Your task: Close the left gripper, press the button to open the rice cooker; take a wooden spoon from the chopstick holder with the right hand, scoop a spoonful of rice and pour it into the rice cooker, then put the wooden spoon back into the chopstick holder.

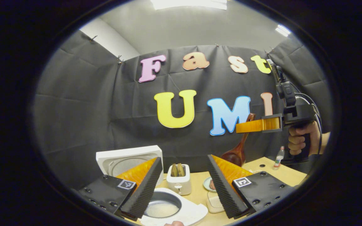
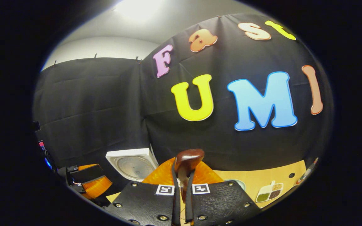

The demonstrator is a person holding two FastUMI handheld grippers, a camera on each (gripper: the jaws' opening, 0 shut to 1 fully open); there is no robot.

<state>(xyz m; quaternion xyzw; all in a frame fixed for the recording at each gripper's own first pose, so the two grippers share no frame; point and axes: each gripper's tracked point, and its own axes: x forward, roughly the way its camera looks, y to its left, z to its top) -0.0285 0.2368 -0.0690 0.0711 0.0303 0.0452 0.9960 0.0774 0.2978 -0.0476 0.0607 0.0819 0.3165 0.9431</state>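
The white rice cooker stands open, its lid (image 1: 127, 158) up and its inner pot (image 1: 162, 205) holding pale rice, just below my left gripper (image 1: 184, 158), which is open with nothing between its fingers. Farther right my right gripper (image 1: 247, 126), held by a hand (image 1: 297, 141), is shut on the handle of a dark wooden spoon (image 1: 237, 152) that hangs bowl-down above the table. The right gripper view has that gripper (image 2: 182, 175) clamped on the spoon's handle (image 2: 187, 161), the cooker lid (image 2: 132, 164) behind it, and the left gripper (image 2: 88, 182) at far left. A white holder (image 1: 178, 180) with brown pieces stands behind the pot.
A small plate (image 1: 210, 183) and a pale tray (image 1: 214, 202) lie between my left fingers on the wooden table (image 1: 262, 166). A little bottle (image 1: 280, 157) stands at the right edge. A sectioned dish of grains (image 2: 269, 191) sits on the table's right.
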